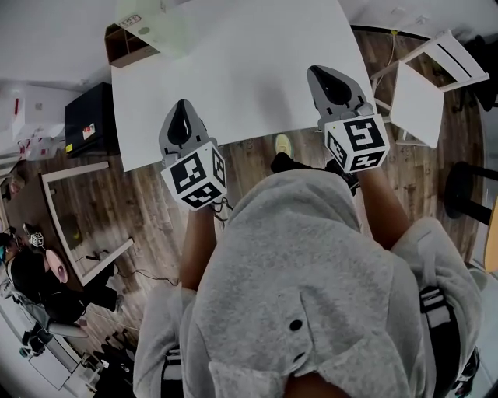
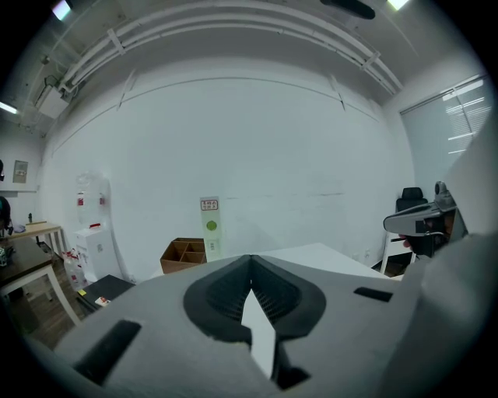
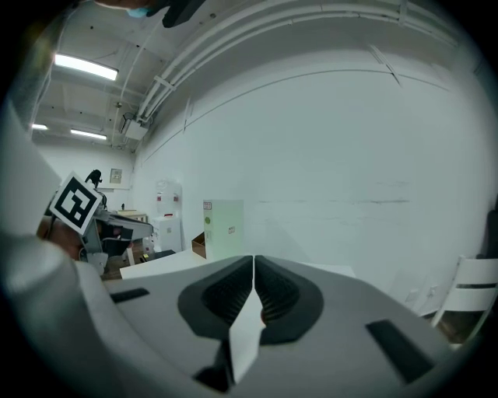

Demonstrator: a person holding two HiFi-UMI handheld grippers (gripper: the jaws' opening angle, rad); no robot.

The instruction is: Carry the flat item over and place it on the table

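Standing at the near edge of a large white rectangular table top (image 1: 233,70), head bent over a grey hooded sweatshirt (image 1: 311,272). All clock directions taken from the middle of that top, 12 being the far edge. Holding the left gripper (image 1: 184,109) at 7 o'clock and the right gripper (image 1: 319,74) at 4 o'clock. Both pointed roughly toward 12, tips just over the white edge, marker cubes toward the body.

In the left gripper view, fully closed: black ribbed pads meeting at the tip, gripping nothing that can be made out. Behind the tip, in the gap between the fingers, only a narrow white sliver (image 2: 261,334). Cannot tell whether a thin sheet or the white top showing through. In the right gripper view, likewise pressed together at the tip, with a second white sliver (image 3: 245,334) in the same spot, equally unclear.

As for the flat item: cannot tell it apart from the white surface in any view, so no sure place for it.

At 11 o'clock, at the far left corner, a pale green upright carton (image 1: 156,23). Just beside it, off the corner, a brown cardboard box with dividers (image 1: 124,43). At 9 o'clock, on the wooden plank floor (image 1: 156,225), a black cabinet (image 1: 89,120). At 3 o'clock, near the right edge, a white chair (image 1: 424,85). At 6 o'clock, just off the near edge, a yellow-green shoe (image 1: 283,143).
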